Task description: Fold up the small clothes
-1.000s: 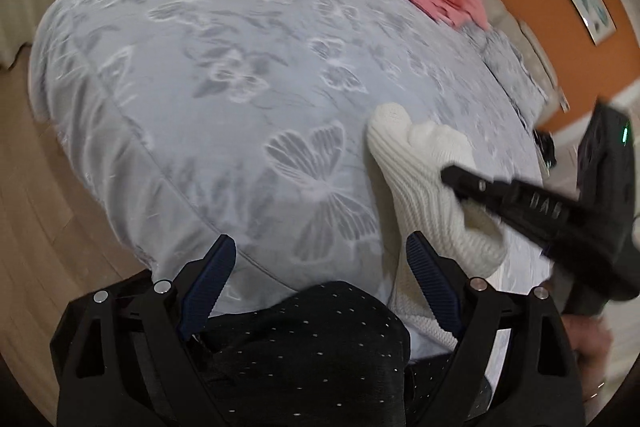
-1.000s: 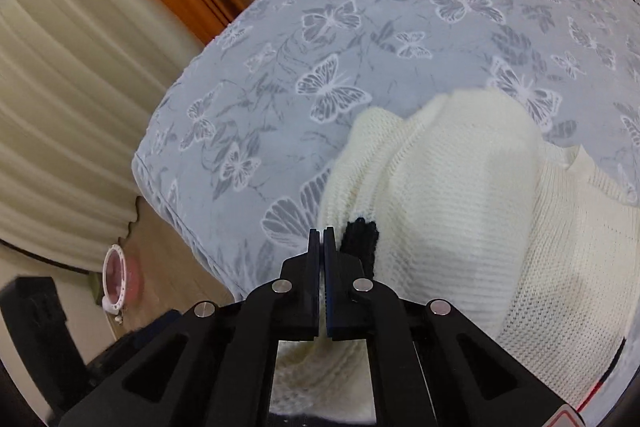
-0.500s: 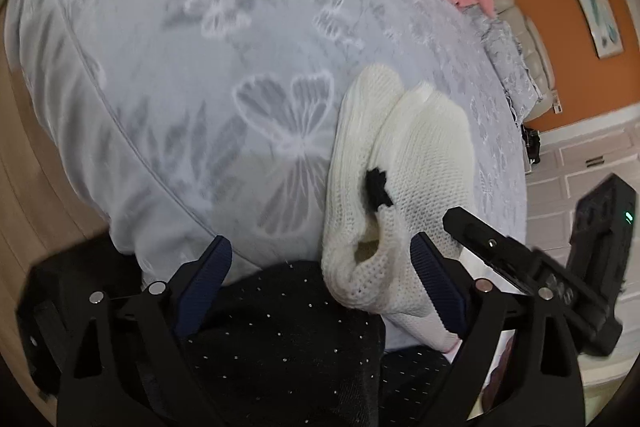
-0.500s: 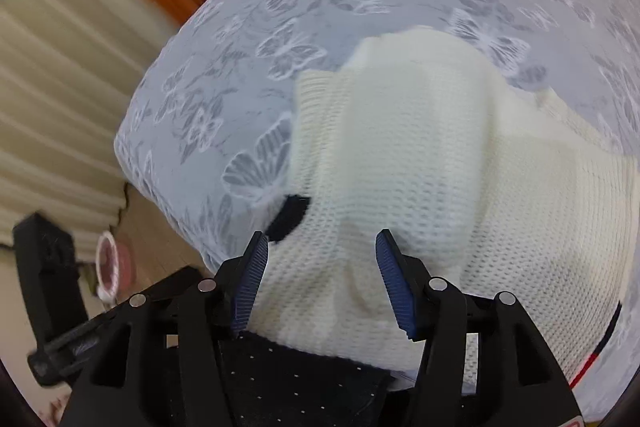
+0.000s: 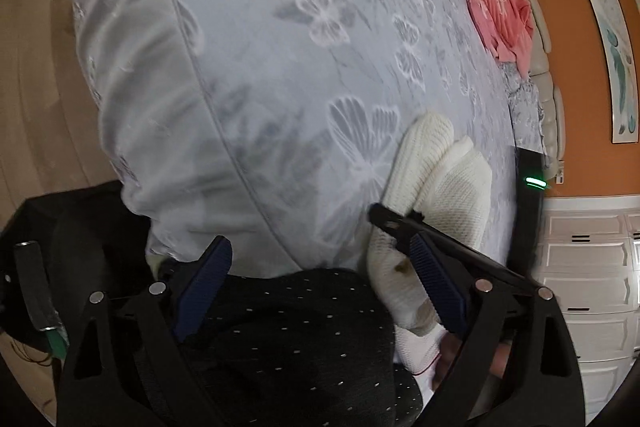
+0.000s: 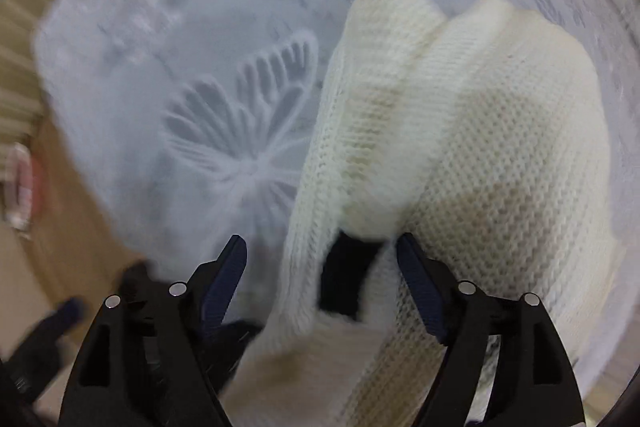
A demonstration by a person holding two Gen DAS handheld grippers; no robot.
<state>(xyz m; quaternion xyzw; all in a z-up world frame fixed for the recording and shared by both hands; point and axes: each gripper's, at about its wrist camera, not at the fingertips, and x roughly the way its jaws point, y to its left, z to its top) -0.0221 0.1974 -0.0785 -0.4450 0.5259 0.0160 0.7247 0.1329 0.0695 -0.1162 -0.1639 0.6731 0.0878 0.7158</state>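
Both grippers are dropping closer to the bed than a second ago, and the right gripper, then pinched shut, has just been opening; its fingers are now standing apart with cream knit between them but not pressed by either pad. The left gripper is spread wide with nothing in it, hanging over a dark dotted cloth at the bed's near edge.

The sweater is lying on the butterfly bedspread, partly folded: a sleeve or side panel is laid over the body, giving two rounded humps at the far end. That first fold looks done; the near end is loose and bunched, with a small black patch showing, so the lengthwise fold and squaring-up are likely still left. A pink garment is waiting far off near the headboard, unfolded.

Seen from the right wrist, the loose near end is sitting under and between the released fingers; from the left wrist, the sweater is lying just beyond that gripper's right finger.
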